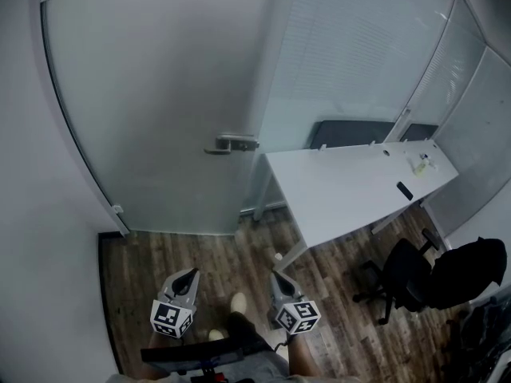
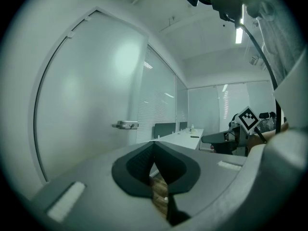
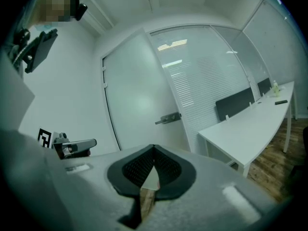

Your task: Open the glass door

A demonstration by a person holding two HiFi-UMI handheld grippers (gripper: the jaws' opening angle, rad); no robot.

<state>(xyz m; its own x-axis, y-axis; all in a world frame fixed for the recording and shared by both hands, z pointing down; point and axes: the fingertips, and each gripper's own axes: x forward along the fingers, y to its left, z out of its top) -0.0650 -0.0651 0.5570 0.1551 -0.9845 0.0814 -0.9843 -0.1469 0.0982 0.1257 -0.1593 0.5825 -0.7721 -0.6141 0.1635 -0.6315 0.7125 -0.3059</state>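
Note:
The frosted glass door (image 1: 160,94) is closed, and its metal lever handle (image 1: 231,143) juts out on its right side. The handle (image 2: 126,124) shows again left of centre in the left gripper view. In the right gripper view the handle (image 3: 168,118) is straight ahead. Both grippers hover low over the wooden floor, well short of the door. My left gripper (image 1: 192,273) is shut with nothing in it. My right gripper (image 1: 275,276) beside it is also shut and empty. Neither touches the handle.
A long white desk (image 1: 351,190) stands right of the door against the glass partition with blinds (image 1: 359,46). A black office chair (image 1: 403,278) with dark cloth on it sits at the lower right. A white wall (image 1: 32,238) runs along the left.

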